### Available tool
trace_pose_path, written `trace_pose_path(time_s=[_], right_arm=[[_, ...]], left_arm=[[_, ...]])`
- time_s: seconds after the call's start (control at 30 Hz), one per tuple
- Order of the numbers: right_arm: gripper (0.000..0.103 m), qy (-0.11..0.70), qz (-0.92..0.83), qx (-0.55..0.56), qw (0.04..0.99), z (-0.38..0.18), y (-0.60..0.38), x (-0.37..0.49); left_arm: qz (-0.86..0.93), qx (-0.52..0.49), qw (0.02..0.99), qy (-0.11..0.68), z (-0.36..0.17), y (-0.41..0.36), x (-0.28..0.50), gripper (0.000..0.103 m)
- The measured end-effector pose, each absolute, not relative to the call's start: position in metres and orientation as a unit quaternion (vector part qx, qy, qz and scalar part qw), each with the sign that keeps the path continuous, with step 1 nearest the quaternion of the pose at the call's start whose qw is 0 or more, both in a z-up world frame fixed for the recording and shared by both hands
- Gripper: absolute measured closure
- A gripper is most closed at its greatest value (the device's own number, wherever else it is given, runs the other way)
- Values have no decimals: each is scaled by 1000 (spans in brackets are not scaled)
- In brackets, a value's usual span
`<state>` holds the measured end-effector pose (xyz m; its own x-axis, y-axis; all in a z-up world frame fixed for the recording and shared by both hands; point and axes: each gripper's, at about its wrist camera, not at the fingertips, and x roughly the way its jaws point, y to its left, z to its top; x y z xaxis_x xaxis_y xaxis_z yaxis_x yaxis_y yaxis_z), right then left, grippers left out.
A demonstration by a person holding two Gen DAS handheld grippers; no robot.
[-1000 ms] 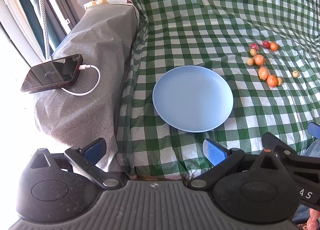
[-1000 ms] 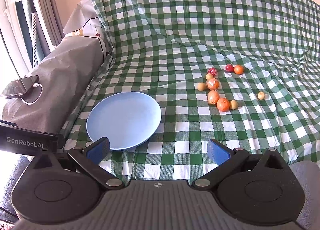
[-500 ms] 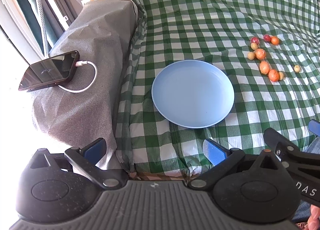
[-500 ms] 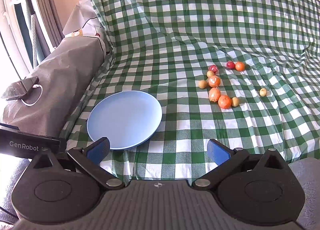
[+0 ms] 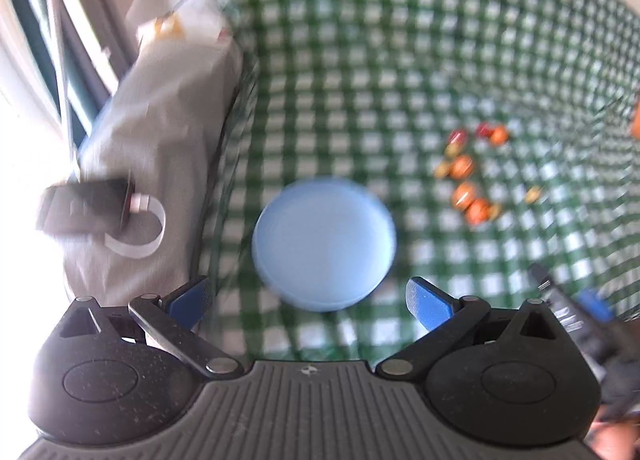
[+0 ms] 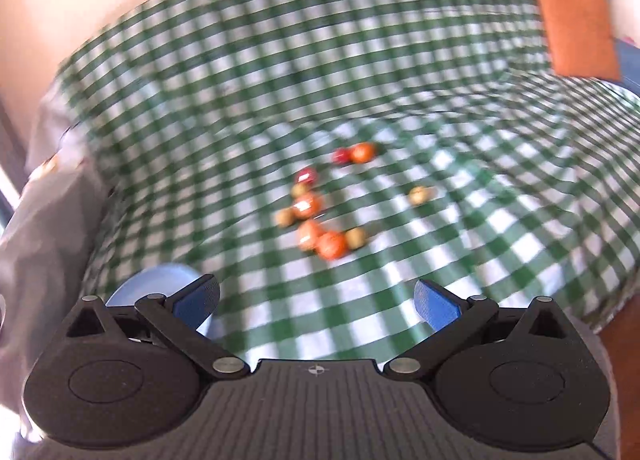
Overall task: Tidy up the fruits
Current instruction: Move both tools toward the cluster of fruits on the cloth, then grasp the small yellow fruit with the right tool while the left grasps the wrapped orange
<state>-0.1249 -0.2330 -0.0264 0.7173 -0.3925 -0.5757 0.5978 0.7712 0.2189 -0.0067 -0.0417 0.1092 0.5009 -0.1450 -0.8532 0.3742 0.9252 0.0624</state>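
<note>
Both views: I am seeing motion blur smearing everything beyond the gripper bodies
Fruits (image 6: 316, 216): I am making out orange, red and yellowish blobs only; kinds and exact count are staying unreadable, and whether neighbours are touching I cannot tell
Blue plate (image 6: 160, 280): in the right wrist view it is hiding mostly behind the right gripper's (image 6: 316, 296) near finger, only a sliver showing
Phone (image 5: 86, 204): blurring into a dark smear; its cable (image 5: 140, 236) is reading as a white loop
Orange cushion (image 6: 576, 20): streaking, with its right side running toward the frame edge
Dark object, lower right of left wrist view (image 5: 576, 320): blurring and being cut by the edge; I cannot identify it
</note>
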Motion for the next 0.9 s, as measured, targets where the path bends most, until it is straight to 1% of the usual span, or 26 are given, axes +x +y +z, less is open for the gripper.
trace_pose_path(time_s=[0.23, 0.37, 0.5, 0.67, 0.8, 0.9], right_arm=[[0, 269, -321, 227, 879, -39, -290, -124], [0, 283, -348, 256, 856, -58, -319, -112], [0, 293, -362, 272, 842, -75, -343, -101], [0, 291, -374, 291, 831, -88, -370, -94], [0, 291, -388, 293, 824, -96, -384, -90], [0, 297, -394, 298, 817, -102, -393, -88]], left_arm=[[-222, 157, 877, 396, 216, -117, -14, 0], [-253, 145, 875, 386, 247, -154, -11, 0], [-280, 133, 873, 376, 256, -181, -3, 0], [-292, 140, 862, 390, 241, -203, 6, 0], [-305, 155, 860, 378, 233, -215, 14, 0], [-292, 153, 863, 384, 228, -221, 23, 0]])
